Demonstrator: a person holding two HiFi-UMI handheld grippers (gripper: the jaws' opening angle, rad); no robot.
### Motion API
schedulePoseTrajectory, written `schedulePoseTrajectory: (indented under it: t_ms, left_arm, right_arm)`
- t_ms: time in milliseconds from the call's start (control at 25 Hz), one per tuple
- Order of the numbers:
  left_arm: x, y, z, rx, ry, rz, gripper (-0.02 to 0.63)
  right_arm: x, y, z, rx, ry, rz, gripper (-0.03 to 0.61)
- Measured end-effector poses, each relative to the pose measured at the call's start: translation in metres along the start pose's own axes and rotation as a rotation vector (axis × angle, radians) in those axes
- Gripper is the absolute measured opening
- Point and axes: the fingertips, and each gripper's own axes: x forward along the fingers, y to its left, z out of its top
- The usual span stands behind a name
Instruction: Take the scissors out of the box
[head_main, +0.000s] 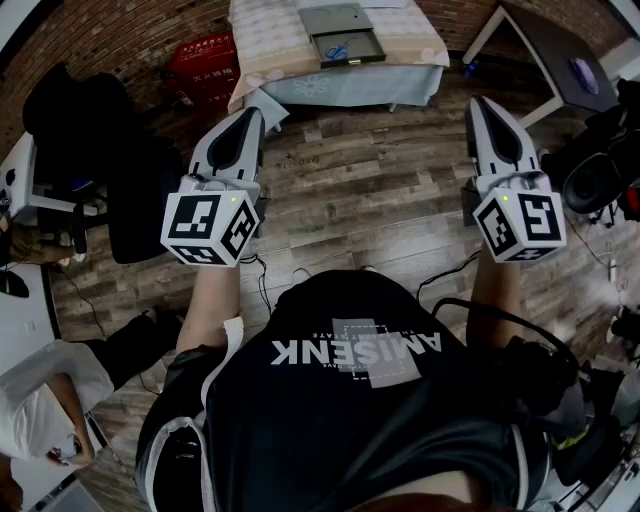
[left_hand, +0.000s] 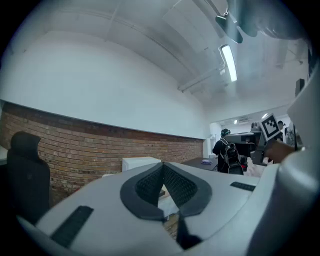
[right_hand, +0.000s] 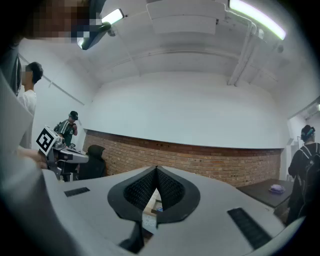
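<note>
head view: left hand-held gripper (head_main: 250, 118) and right hand-held gripper (head_main: 480, 105) level, well short of the table (head_main: 270, 45); blue scissors (head_main: 340, 48) lying in the box (head_main: 345, 30) on it.
left gripper view: jaws pressed together, nothing between.
right gripper view: tips pressed together too, empty.
step: approach, reach not yet begun.
next: closing in on the table, spreading one pair of jaws over the scissors.

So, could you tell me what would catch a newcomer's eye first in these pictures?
Two grippers held out level above the wooden floor stand out: the left gripper and the right gripper, each with a black-and-white marker cube, jaws shut on nothing. Ahead, at the head view's top, a cloth-covered table bears an open grey box with blue-handled scissors inside.
</note>
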Motion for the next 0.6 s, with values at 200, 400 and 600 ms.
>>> schedulePoseTrajectory:
  t_ms: [200, 400, 600]
  left_arm:
    - [-0.004, 0.002, 0.007, -0.037, -0.016, 0.025, 0.012]
    - [-0.004, -0.001, 0.013, -0.020, -0.026, 0.039, 0.012]
    - [-0.007, -0.005, 0.013, -0.020, -0.028, 0.031, 0.012]
  right_arm:
    - [-0.005, 0.001, 0.007, -0.012, -0.002, 0.005, 0.040]
    - [-0.010, -0.005, 0.012, -0.014, -0.013, -0.007, 0.040]
    - [-0.014, -0.003, 0.010, -0.004, -0.011, -0.010, 0.040]
